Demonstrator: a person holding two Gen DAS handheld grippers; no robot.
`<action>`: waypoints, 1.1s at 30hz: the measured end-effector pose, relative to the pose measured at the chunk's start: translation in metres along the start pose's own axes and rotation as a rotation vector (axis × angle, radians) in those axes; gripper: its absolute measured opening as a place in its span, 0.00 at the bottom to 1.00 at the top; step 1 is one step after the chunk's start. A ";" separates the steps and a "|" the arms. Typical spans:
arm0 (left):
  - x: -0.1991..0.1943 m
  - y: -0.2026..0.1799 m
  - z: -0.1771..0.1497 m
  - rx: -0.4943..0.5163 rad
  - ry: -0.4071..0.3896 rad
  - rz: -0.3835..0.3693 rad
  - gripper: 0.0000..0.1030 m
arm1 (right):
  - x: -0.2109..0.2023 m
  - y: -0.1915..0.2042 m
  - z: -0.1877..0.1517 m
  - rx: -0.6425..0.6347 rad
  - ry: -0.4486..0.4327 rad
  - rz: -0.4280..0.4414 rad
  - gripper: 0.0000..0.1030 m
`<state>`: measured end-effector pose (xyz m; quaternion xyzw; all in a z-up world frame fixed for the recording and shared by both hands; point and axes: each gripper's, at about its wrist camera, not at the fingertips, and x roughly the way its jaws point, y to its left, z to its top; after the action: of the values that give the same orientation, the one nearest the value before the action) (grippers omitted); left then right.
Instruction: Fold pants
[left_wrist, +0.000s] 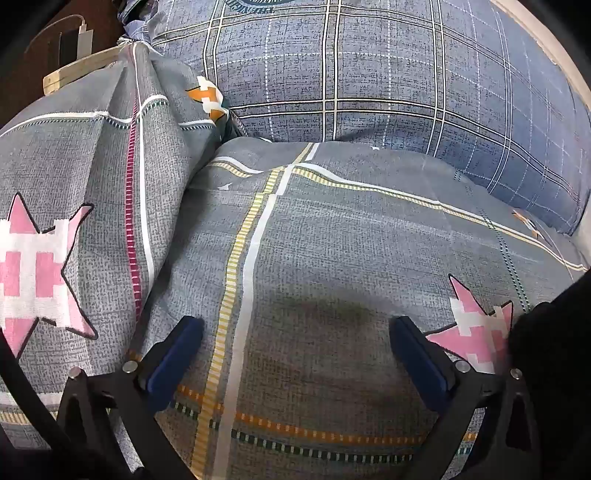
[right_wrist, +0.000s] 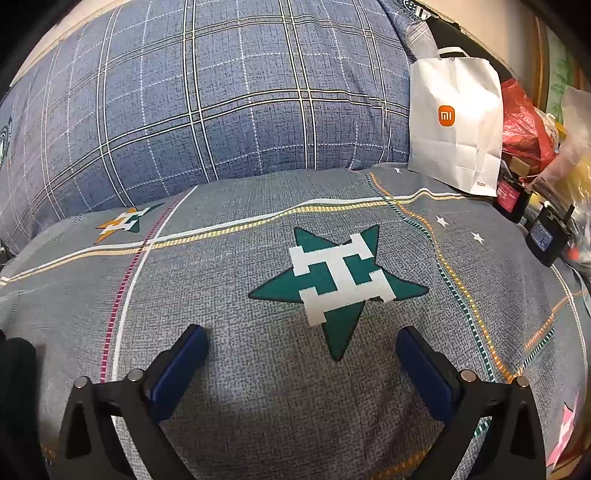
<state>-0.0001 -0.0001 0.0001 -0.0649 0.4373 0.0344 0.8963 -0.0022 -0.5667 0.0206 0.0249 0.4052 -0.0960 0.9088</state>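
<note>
In the left wrist view, the bedsheet (left_wrist: 332, 258) is filling the lower frame, with a bunched fold (left_wrist: 110, 166) rising at the left. A pillow (left_wrist: 369, 74) is lying behind it across the upper frame. In the right wrist view, the same pillow (right_wrist: 221, 92) is sitting at upper left behind the sheet (right_wrist: 258, 369). A paper bag (right_wrist: 456, 122) is standing at upper right, just beside the pillow, with a pile of clutter (right_wrist: 535, 147) lying to its right along the frame's edge.

Right hand-held gripper (right_wrist: 301, 354) spread wide above grey bedsheet (right_wrist: 229, 295), apparently not touching.
</note>
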 end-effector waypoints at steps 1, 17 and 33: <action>0.000 0.000 0.000 0.000 0.001 0.000 0.99 | 0.000 0.000 0.000 0.000 0.003 0.000 1.00; 0.000 0.002 -0.002 -0.005 0.002 -0.006 0.99 | 0.000 0.000 0.000 -0.002 0.001 -0.002 1.00; 0.000 0.005 -0.004 -0.004 0.002 -0.003 0.99 | 0.000 0.000 0.000 -0.002 0.001 -0.002 1.00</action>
<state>-0.0039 0.0040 -0.0026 -0.0675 0.4378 0.0338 0.8959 -0.0021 -0.5666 0.0205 0.0235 0.4056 -0.0965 0.9086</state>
